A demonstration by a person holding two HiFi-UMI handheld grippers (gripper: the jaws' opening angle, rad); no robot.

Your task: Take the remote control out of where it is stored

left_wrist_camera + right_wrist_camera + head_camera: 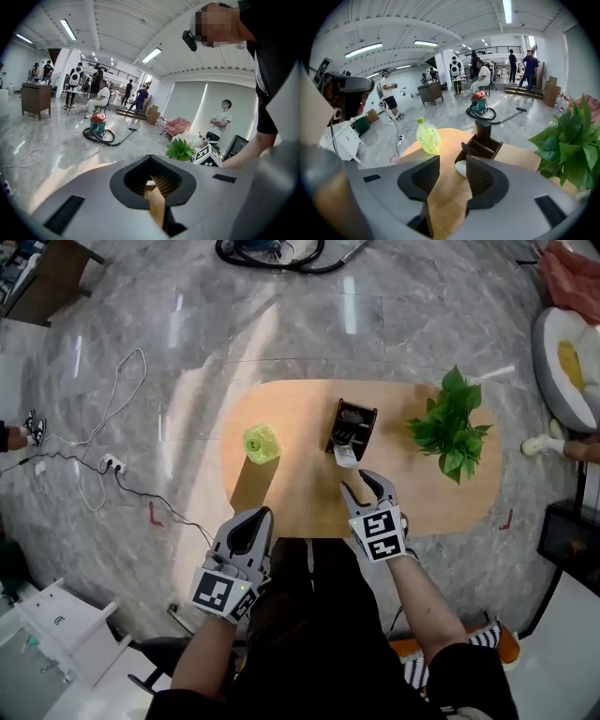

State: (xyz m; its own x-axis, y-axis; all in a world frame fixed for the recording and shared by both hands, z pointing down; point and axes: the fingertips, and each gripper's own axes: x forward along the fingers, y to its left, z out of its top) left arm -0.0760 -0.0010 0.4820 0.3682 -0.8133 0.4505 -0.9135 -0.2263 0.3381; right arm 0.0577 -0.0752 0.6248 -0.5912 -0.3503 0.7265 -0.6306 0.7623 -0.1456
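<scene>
A black desk organiser stands mid-table on the oval wooden table. A dark remote stands upright in it, and a white remote leans out of its near end. My right gripper hovers just short of the white remote, open, with only bare tabletop between its fingers. My left gripper hangs at the table's near edge, left of the organiser, its jaws shut on nothing.
A yellow-green bottle stands left of the organiser and a potted plant right of it. On the floor lie a vacuum cleaner beyond the table and a power strip with cables at left. Several people stand in the room.
</scene>
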